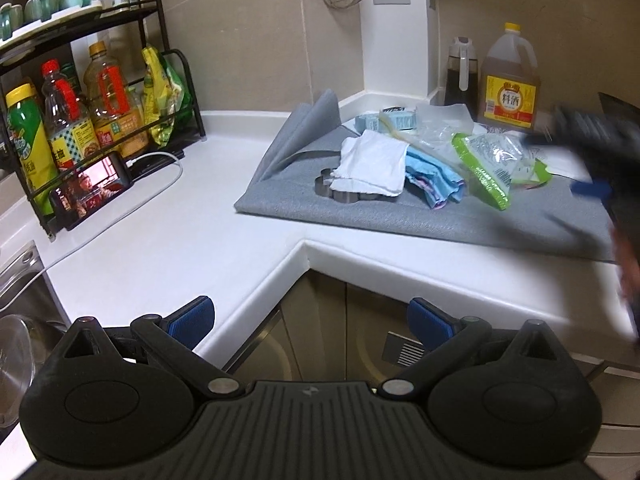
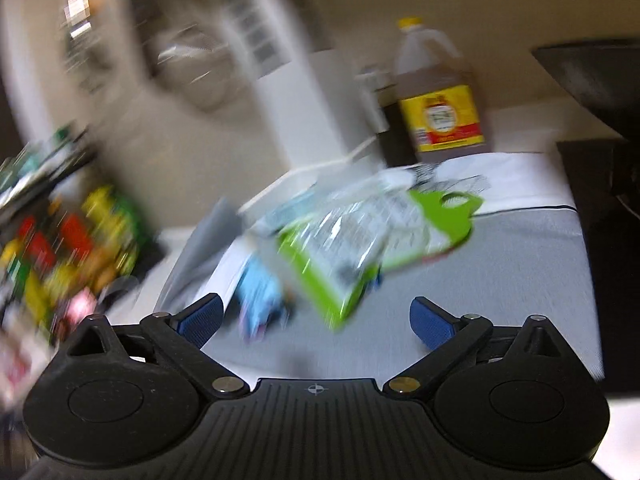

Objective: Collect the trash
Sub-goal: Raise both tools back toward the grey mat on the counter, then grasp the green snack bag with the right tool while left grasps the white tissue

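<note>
Trash (image 1: 486, 162) heaped on grey mat (image 1: 360, 212), both grippers' jaws wide apart.

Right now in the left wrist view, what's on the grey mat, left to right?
Metal cookie cutter → white cloth → light blue wrapper → green-edged plastic bag → right gripper, blurred at the frame's right edge. The clear plastic and blue-label pieces behind overlap too much to place.

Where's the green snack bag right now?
In the left wrist view, the green snack bag lies on the grey mat, right of the blue cloth and in front of the cooking wine jug. The open right tool faces it.
</note>
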The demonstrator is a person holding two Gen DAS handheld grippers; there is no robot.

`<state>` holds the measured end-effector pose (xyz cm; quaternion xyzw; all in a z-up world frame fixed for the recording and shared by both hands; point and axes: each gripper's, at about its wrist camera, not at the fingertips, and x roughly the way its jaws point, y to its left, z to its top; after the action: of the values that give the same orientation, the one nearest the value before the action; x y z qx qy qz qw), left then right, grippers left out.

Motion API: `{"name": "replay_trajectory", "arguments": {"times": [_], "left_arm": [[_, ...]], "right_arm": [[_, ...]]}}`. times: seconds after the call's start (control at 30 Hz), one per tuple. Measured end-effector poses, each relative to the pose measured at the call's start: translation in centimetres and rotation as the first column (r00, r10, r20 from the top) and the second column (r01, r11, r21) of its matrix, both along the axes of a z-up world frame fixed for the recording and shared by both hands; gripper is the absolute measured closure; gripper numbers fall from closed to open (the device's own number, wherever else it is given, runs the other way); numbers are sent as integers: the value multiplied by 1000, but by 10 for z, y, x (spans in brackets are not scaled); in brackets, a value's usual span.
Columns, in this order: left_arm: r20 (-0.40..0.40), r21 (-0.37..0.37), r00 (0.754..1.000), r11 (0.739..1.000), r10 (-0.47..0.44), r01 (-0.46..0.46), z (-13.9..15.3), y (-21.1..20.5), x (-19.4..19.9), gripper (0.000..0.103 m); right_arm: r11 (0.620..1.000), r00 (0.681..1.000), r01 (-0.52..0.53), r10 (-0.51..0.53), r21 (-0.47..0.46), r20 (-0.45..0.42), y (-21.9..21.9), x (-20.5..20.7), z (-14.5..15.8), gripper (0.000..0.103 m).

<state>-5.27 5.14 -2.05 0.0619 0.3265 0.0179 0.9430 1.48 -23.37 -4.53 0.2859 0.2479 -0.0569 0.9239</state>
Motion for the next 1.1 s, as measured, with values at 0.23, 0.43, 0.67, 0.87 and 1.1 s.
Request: {"name": "replay_trajectory", "arguments": {"times": [0.23,0.43,0.67,0.87,1.1], "left_arm": [[-9,0,999,999,40,-40,2,17,-6,0],[6,-4,998,999,55,-54,9,23,-1,0],[77,-48,997,998,-32,36,36,5,42,0],[50,20,956,957,-289,288,46,-37,137,0],[-130,144,927,918,-352,369,1,-69,228,0]], "right_arm": [[896,901,418,-388,147,-194,-37,99,-16,2],[971,942,226,-197,81,-273,-30,127,-48,48],[993,979,115,-110,18,-171,-41,56,-45,84],[996,988,79,-84,-47,-132,-41,11,-45,84],[996,992,48,-56,-80,-112,-42,11,-58,82]]}}
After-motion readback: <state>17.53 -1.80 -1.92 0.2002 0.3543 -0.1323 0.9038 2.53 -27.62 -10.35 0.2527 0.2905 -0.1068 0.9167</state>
